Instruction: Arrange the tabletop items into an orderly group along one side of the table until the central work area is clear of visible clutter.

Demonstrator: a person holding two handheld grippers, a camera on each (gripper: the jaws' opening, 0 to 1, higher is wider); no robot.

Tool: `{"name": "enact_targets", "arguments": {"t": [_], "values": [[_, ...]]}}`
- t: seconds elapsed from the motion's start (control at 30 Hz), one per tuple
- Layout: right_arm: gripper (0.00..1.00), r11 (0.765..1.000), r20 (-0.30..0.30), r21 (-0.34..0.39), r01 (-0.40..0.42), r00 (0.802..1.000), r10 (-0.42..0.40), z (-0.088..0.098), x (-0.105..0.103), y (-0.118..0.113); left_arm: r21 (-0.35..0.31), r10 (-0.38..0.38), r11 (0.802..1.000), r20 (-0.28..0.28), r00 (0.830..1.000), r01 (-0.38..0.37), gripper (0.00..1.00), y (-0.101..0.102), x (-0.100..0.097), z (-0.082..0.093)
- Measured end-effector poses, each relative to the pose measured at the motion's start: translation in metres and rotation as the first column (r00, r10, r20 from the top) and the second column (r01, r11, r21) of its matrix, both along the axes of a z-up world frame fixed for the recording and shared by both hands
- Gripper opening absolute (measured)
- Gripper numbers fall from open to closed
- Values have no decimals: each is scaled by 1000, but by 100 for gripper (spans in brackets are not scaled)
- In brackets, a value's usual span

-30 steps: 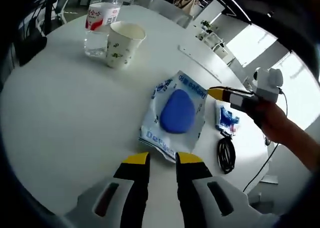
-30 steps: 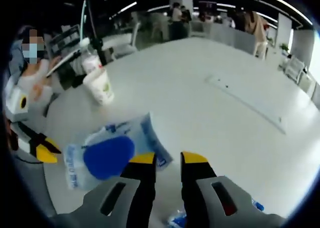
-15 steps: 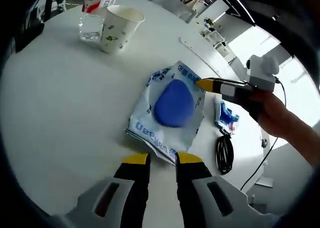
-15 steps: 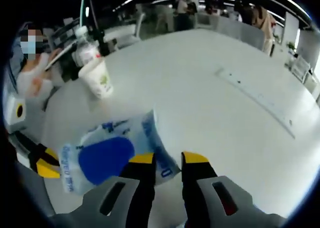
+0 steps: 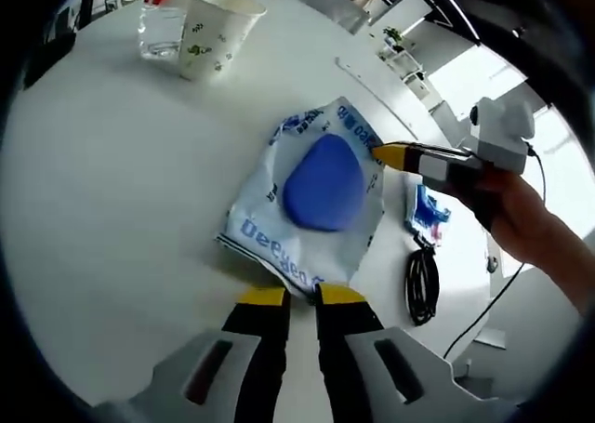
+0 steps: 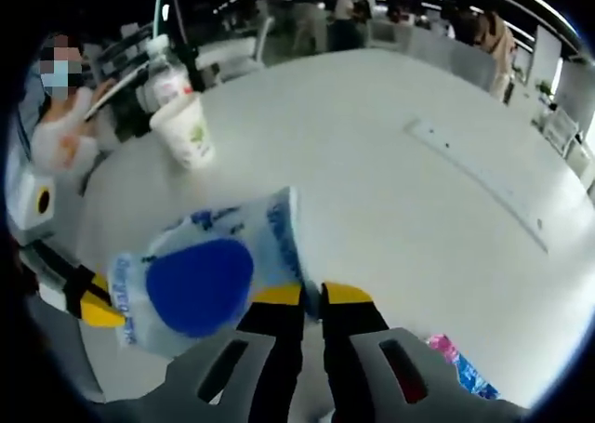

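Two grippers pinch one thing now: your left gripper [image 5: 293, 296] has its jaws pressed on the near edge of the plastic pouch [image 5: 311, 200] with the blue pad inside, and your right gripper [image 6: 312, 293] pinches the opposite edge, though the right gripper view is blurred, so this grip is only probable. The pouch is in the middle of the white table [image 5: 112, 191], well apart from the paper cup [image 5: 212, 18] and the water bottle [image 5: 160, 28] at the far side.

If you pull the two edges apart, the thin film can tear or slip from one pair of jaws. If you drag it low, it can catch the black cable [image 5: 421, 285] or the small blue packet [image 5: 428, 211] beside it.

Both grippers come in low and nearly flat, facing each other across the pouch.
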State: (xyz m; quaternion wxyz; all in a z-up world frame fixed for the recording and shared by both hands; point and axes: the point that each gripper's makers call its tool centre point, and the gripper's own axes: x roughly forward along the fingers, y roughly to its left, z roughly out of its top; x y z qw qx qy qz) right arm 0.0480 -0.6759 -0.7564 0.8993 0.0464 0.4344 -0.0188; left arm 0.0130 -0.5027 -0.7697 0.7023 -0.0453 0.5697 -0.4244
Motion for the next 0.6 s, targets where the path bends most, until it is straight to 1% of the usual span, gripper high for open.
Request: {"name": "enact_targets", "arguments": {"t": [0.13, 0.27, 0.37, 0.43, 0.6], "values": [[2, 1000, 1, 3, 9, 1000, -9, 3, -7, 0, -7, 3, 1000, -6, 1000, -3, 3, -2, 3, 0], [0, 999, 16, 15, 35, 999, -35, 10, -18, -2, -25, -8, 1000, 20, 1000, 9, 0, -4, 10, 5], [0, 999, 25, 21, 50, 998, -51, 14, -27, -2, -33, -11, 999, 33, 999, 12, 0, -7, 17, 9], [0, 996, 45, 33, 81, 996, -83, 19, -33, -2, -35, -13, 999, 44, 999, 15, 0, -8, 21, 11], [0, 991, 83, 40, 130, 988, -133, 31, -44, -2, -40, -51, 998, 114, 992, 56, 0, -17, 39, 21]]}}
